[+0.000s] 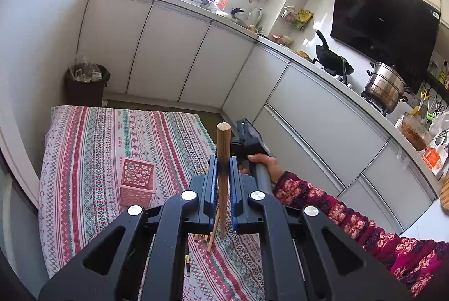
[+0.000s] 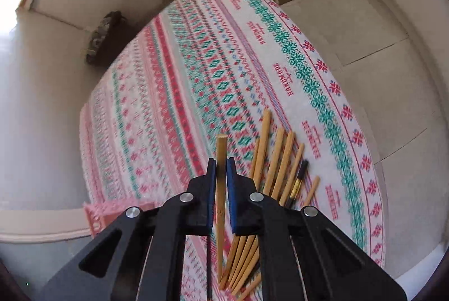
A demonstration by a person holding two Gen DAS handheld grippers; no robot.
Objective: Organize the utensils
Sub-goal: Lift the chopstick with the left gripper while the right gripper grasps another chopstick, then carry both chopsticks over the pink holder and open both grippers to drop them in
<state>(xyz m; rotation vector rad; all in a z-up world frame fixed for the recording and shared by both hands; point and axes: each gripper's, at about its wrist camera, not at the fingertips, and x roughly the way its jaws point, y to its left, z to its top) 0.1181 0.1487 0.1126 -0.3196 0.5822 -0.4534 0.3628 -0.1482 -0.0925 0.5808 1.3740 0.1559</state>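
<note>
Black linkage arms are filling the bottom of both views, and between them each tool is gripping one chopstick. Starting at the left of the left wrist view, the pink holder (image 1: 137, 179) is standing upright on the patterned worktop (image 1: 92, 138), left of centre in the frame, its open top facing up. To its right, at frame centre, the left tool (image 1: 223, 163) is clamped on a darker wooden chopstick (image 1: 223, 160), whose long axis is running straight up the frame, blunt end uppermost, tip pointing down toward the cloth. So the holder is lying to the left of and beyond this tool, with nothing between them, and the left hand looks the nearer of the two. Further right, the person's right hand (image 1: 265, 165) is carrying the other device. In the right wrist view, only a pink corner of the holder is showing, at lower left and blurred; at centre the right tool (image 2: 221, 165) is closed on a pale chopstick (image 2: 221, 188), also aligned up the frame. Right of it, the loose chopsticks (image 2: 276, 160) are lying fanned on the cloth, one dark stick among them.
</note>
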